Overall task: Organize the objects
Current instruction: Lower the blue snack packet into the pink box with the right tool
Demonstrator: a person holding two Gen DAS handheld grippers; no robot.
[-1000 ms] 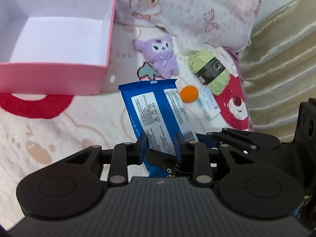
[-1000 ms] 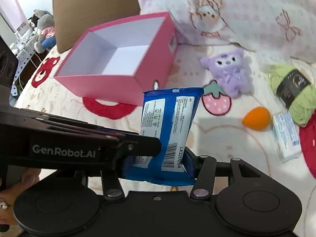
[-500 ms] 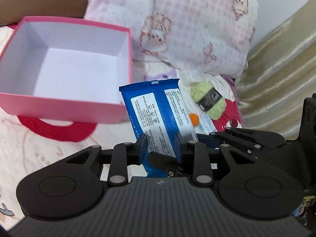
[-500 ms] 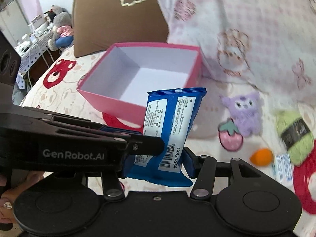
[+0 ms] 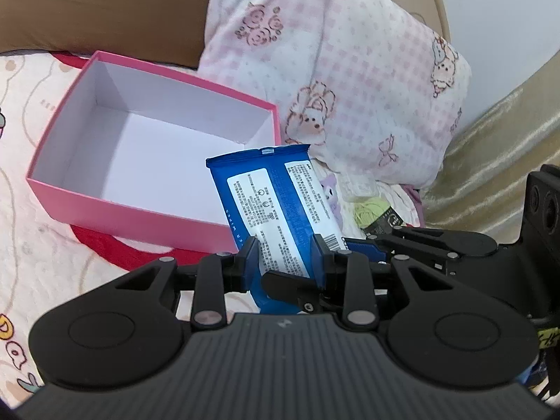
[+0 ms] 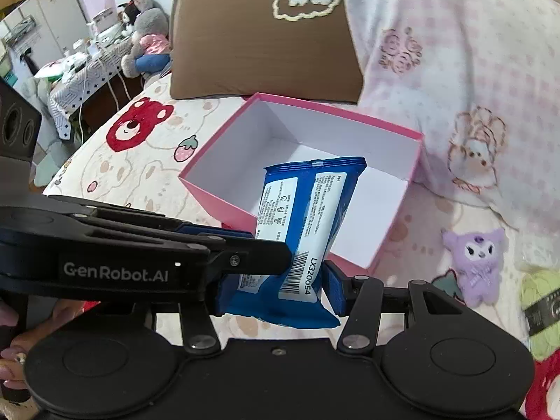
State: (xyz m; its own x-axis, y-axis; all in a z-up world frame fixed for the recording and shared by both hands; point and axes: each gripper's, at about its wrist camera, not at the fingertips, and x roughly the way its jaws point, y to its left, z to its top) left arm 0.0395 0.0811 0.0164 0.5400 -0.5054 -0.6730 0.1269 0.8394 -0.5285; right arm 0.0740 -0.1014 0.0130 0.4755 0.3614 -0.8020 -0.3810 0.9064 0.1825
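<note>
A blue wipes pack (image 5: 273,192) stands upright between the two blue pads of my left gripper (image 5: 283,257), whose jaws are opening slightly while the pads still touch the pack. My right gripper (image 6: 278,294) is shut on the same pack's (image 6: 308,203) lower end, crossing the left gripper's fingers. The pack hangs in the air over the near right corner of the pink box (image 5: 140,210), which is white and empty inside (image 6: 224,203). The pack hides part of the box's front wall.
A purple plush toy (image 6: 476,259) and a green yarn ball (image 6: 542,301) lie on the bedspread right of the box. A pink checked pillow (image 5: 350,87) and a brown pillow (image 6: 262,35) rise behind it. A gold curtain (image 5: 490,157) hangs at the right. A hand (image 6: 14,367) holds the left gripper's handle.
Both grippers have lifted the blue pack and carried it toward the pink box. It was over the bedspread in front of the box and now overlaps the box's near corner.
</note>
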